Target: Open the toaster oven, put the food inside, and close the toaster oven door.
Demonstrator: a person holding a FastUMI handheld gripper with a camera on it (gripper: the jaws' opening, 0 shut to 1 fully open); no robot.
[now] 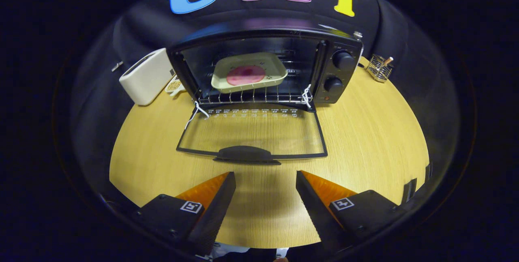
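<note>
The gripper [265, 177] hangs over the near edge of the round wooden table [365, 140], its jaws parted and holding nothing, bare wood showing between the two fingers. Just ahead of them the toaster oven door [251, 134] lies folded flat on the table, its dark handle [246, 154] nearest the fingertips. Beyond the door the toaster oven [265, 67] stands open toward the far edge, with a pale tray [248, 71] on its wire rack carrying the food [245, 75], a pinkish round piece. Left of the oven sits a cream toaster [146, 77]; at the far right edge is what looks like a small wire holder [379, 68].
</note>
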